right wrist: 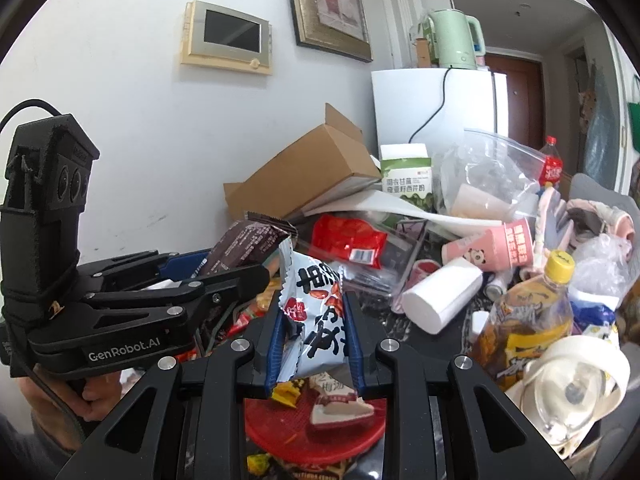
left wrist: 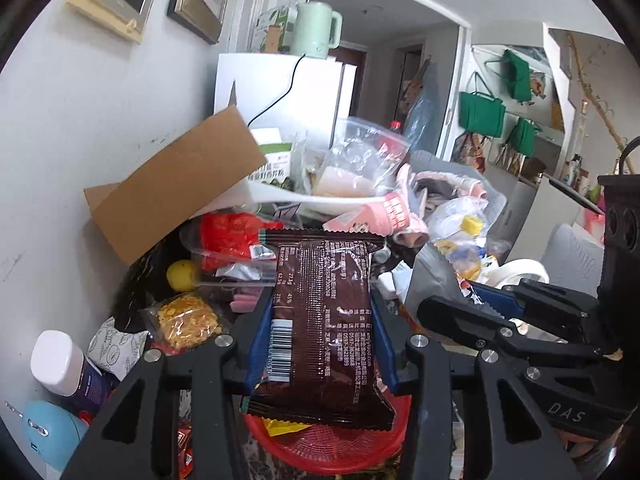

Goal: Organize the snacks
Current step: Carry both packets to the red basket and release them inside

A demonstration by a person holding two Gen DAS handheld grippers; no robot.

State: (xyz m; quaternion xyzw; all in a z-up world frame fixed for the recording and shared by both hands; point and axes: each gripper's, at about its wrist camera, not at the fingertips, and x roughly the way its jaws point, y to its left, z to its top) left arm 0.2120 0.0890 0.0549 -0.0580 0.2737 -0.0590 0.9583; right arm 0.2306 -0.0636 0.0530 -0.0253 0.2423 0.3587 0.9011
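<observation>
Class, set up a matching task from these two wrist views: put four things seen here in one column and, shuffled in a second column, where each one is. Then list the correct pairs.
Things
1. brown snack packet
2. white snack packet
3. green kettle
4. red basket

Places
A. on top of the white fridge
B. between the fingers of the right gripper
C. low down, beneath both held packets
D. between the fingers of the left gripper

Pairs: 1-D, 2-B, 3-A, 4-C
</observation>
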